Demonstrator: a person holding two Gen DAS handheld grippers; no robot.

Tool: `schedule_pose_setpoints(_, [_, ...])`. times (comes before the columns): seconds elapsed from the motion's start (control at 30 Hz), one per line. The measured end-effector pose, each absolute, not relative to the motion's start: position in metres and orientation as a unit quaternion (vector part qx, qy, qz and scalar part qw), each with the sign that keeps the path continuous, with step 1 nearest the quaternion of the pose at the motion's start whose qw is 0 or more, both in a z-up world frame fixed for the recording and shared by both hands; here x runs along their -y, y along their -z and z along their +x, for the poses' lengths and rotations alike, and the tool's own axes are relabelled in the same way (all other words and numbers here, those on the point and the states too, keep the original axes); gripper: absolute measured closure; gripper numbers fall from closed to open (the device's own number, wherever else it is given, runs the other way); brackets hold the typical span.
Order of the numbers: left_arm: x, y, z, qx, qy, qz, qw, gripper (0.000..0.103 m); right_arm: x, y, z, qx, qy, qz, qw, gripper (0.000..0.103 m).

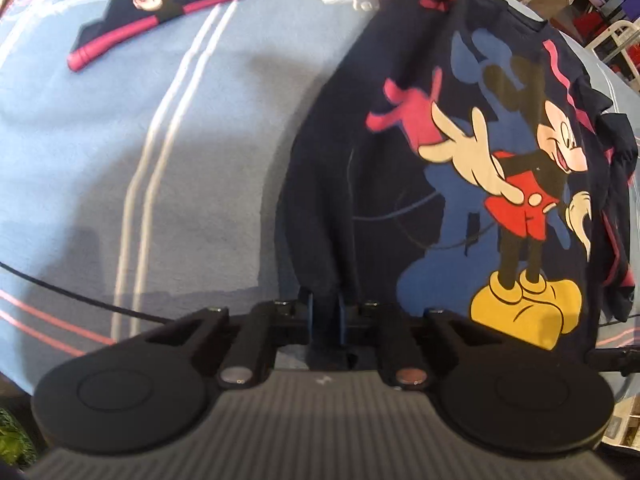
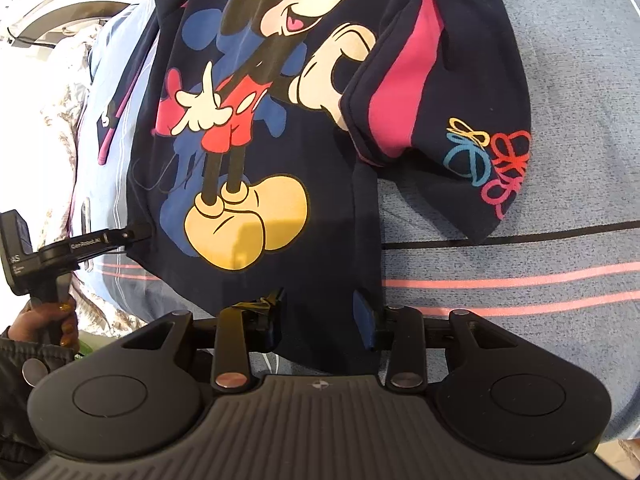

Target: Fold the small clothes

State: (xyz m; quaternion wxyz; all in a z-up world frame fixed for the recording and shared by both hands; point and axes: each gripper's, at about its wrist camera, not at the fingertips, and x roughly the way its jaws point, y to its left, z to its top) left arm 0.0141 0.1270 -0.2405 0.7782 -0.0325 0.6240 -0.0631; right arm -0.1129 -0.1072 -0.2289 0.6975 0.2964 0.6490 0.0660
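Both tongs are set at the hem of the navy cotton sweatshirt with cartoon-mouse print [image 2: 256, 128], which is spread on the blue striped bedcover [image 2: 520, 280]; the left gripper [image 1: 325, 312] is pinched on the hem fabric; the right gripper [image 2: 322, 314] is spread, astride the hem's corner but not clamped; fold preparation is judged in hand; closure of the right tongs is called for next.

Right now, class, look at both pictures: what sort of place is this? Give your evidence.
Probably a bedroom at home. A navy cartoon sweatshirt lies on a blue striped bedsheet, with patterned bedding bunched beside it. Boxes and clutter lie beyond.
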Motion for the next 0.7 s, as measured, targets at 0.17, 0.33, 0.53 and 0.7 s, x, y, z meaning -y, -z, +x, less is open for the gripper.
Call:
schedule_pose_setpoints(0.17, [-0.174,0.224,0.005,-0.629,-0.02,-0.036,0.776,0.088,0.107,0.227,-0.115,-0.649,-0.067,0.291,0.699,0.038])
schedule_pose_setpoints(0.33, [-0.22,0.228,-0.004,-0.647,-0.102,-0.03,0.755,0.089,0.112,0.213,-0.12,-0.629,-0.044,0.264,0.73,0.034])
schedule_pose_setpoints(0.53, [-0.175,0.199,0.013,-0.599,-0.044,-0.024,0.799,0.041,0.159,0.179,-0.14,-0.551,0.052,0.261,0.791,0.004])
schedule_pose_setpoints(0.7, [-0.108,0.19,0.029,-0.593,0.034,-0.005,0.805,0.04,0.199,0.193,-0.148,-0.528,0.095,0.329,0.777,0.006])
